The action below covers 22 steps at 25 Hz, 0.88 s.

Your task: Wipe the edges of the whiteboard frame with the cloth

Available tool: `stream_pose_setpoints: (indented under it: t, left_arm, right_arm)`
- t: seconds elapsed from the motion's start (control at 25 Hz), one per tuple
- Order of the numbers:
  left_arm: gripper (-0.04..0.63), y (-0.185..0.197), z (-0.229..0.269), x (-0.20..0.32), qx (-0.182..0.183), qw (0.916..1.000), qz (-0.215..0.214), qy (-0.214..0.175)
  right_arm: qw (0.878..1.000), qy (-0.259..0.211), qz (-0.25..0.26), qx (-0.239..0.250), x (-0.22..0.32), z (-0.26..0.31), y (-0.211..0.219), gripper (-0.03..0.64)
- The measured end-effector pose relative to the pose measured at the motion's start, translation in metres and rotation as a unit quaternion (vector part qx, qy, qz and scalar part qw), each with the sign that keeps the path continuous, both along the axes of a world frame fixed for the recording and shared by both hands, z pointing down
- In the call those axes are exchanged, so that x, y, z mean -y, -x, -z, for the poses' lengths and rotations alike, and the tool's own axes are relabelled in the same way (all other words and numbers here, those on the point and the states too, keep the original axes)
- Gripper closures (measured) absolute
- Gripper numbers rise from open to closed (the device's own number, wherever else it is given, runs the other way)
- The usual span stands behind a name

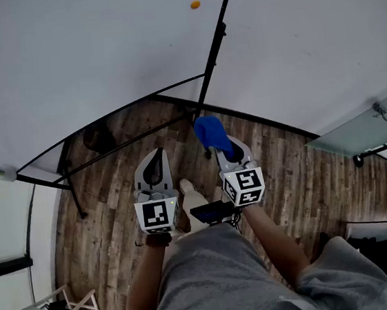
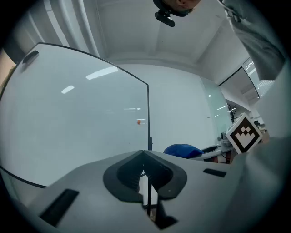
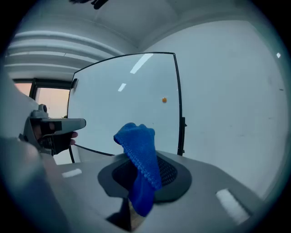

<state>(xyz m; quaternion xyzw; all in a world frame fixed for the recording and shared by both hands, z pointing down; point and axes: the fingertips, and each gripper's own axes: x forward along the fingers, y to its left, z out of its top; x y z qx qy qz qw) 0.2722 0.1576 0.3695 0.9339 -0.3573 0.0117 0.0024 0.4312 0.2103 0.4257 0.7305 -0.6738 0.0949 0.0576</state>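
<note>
The right gripper (image 3: 143, 175) is clamped on the blue cloth (image 3: 138, 150), and its own view shows the bunched end poking past the jaw tips toward the whiteboard (image 3: 122, 100). The left gripper (image 2: 143, 157), at the right one's 9 o'clock, has its jaws pressed together on nothing, which only its own view makes plain. The head view alone shows the cloth near the lower end of the black frame (image 1: 216, 40), above the wooden floor (image 1: 117, 215).
</note>
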Motion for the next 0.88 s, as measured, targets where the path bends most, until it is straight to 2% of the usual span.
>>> stream_pose_setpoints:
  t: [0.2,0.48,0.76,0.88]
  left_arm:
    - [0.586,-0.007,-0.001,0.010,0.005,1.0000,0.000,0.000]
    - [0.586,-0.013,-0.003,0.032,0.022,0.9997,0.009,0.005]
    - [0.586,-0.021,-0.014,0.058,0.022,0.9991,0.028,0.024]
    - [0.586,-0.026,-0.020,0.074,0.024,0.9988,0.038,0.019]
  right_arm:
    - [0.998,0.000,0.020,0.062,0.017,-0.012,-0.009,0.526]
    - [0.998,0.003,0.023,0.049,0.050,-0.032,-0.033,0.525]
    - [0.999,0.003,0.026,0.046,0.082,-0.052,-0.060,0.523]
    - [0.999,0.008,0.029,0.042,0.098,-0.061,-0.071,0.523]
